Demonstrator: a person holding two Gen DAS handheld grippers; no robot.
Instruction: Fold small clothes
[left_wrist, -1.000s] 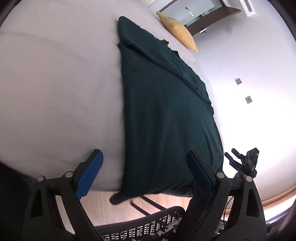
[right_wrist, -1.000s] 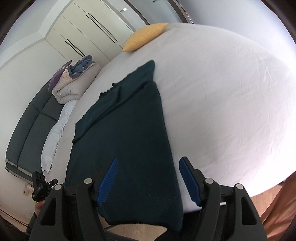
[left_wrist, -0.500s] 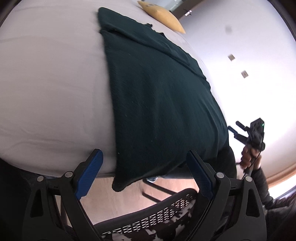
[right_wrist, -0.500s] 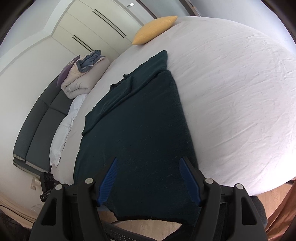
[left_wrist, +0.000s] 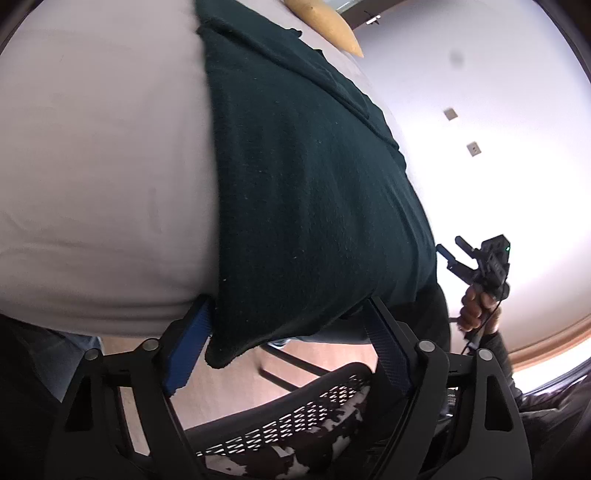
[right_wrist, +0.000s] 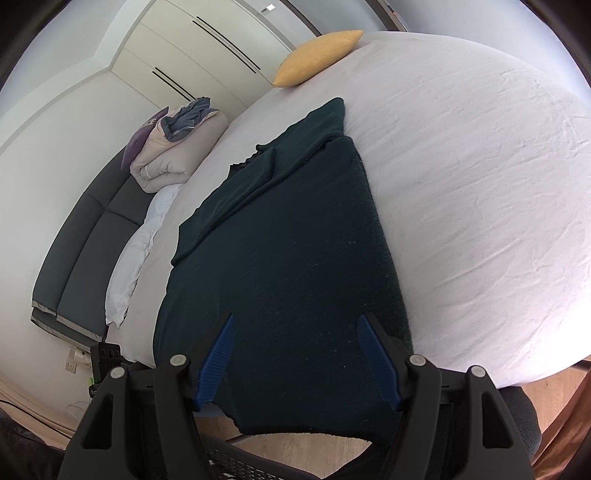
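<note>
A dark green garment (left_wrist: 306, 177) lies flat along the white bed (left_wrist: 96, 155), its near hem hanging over the bed's edge. It also shows in the right wrist view (right_wrist: 280, 258) with a sleeve folded across the far part. My left gripper (left_wrist: 286, 314) is open, its jaws astride the left hem corner. My right gripper (right_wrist: 295, 325) is open, its jaws over the right part of the hem, at the bed's edge (right_wrist: 517, 229). The right gripper also shows from the left wrist (left_wrist: 476, 258), held in a hand.
A yellow pillow (right_wrist: 317, 55) lies at the far end of the bed. A folded duvet pile (right_wrist: 173, 147) and a white pillow (right_wrist: 136, 251) sit on a grey sofa (right_wrist: 74, 258). A mesh chair (left_wrist: 295, 413) stands below the grippers. A wardrobe (right_wrist: 192, 55) stands behind.
Both grippers have moved forward to the garment's near hem. The left jaws now straddle the hanging corner; the right jaws sit over the hem. Both stay open.
</note>
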